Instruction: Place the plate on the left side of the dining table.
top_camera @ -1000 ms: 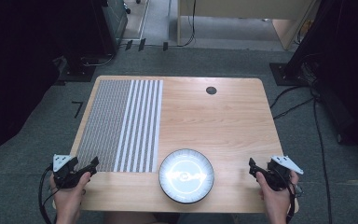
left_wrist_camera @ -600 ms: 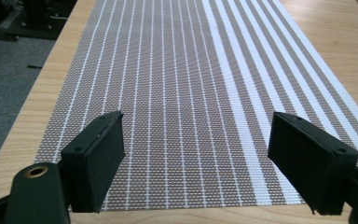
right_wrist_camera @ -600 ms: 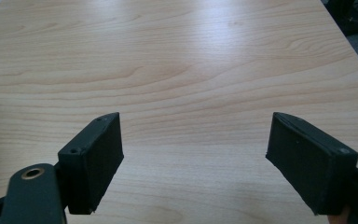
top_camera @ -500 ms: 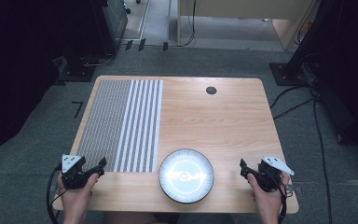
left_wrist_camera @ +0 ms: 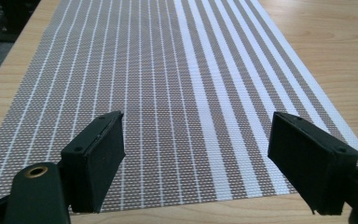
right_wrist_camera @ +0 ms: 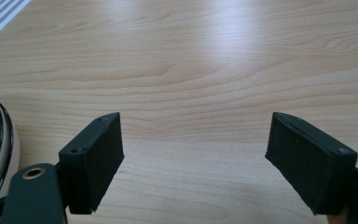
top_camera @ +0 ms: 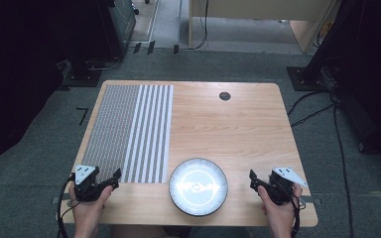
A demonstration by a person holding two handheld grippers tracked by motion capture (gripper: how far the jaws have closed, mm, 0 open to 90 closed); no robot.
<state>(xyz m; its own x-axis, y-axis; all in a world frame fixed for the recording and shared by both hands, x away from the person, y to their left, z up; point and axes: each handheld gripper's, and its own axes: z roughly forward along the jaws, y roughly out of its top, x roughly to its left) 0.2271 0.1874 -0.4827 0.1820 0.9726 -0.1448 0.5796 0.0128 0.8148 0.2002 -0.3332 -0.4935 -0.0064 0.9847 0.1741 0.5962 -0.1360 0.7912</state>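
Now both hand-held grippers (left (top_camera: 115, 176), right (top_camera: 252, 177)) gape empty beside the plate (top_camera: 198, 187).

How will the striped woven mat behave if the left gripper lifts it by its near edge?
The mat looks thin and woven, so it would probably flop and drape. It lies flat on the table, so pinching its edge may be hard. The open left gripper could probably drag it.

Probably lab: floor cables (top_camera: 322, 106), dark equipment racks (top_camera: 114, 20).
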